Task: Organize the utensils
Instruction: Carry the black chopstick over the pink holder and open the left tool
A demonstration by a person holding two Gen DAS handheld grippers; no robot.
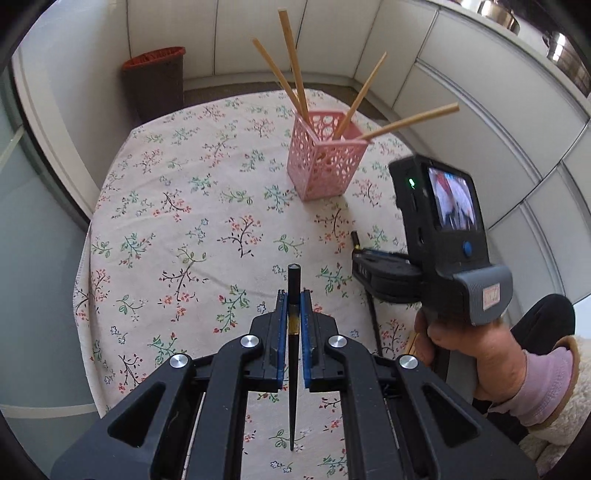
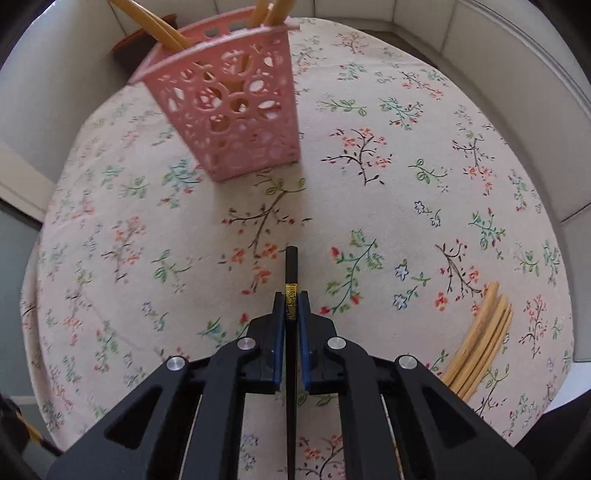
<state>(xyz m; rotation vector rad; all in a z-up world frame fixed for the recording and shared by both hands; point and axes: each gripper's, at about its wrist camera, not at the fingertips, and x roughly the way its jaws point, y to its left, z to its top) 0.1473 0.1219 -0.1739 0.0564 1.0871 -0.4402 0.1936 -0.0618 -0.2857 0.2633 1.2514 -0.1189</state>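
My left gripper [image 1: 294, 295] is shut on a black chopstick [image 1: 294, 280], which runs lengthwise between the blue pads above the floral tablecloth [image 1: 184, 221]. Farther back stands a pink perforated holder [image 1: 325, 162] with several wooden chopsticks [image 1: 291, 59] leaning out of it. A hand [image 1: 461, 343] holds the other gripper unit at the right. In the right wrist view my right gripper [image 2: 291, 295] is shut on a second black chopstick [image 2: 291, 266] with a gold band. The pink holder [image 2: 236, 110] is ahead and to the left. A bundle of wooden chopsticks [image 2: 480, 339] lies on the cloth at the right.
A brown bin with a red rim [image 1: 155, 81] stands on the floor beyond the table's far edge. White cabinet fronts [image 1: 480, 110] curve round the back and right side. Metal pots [image 1: 498, 14] sit on top of them.
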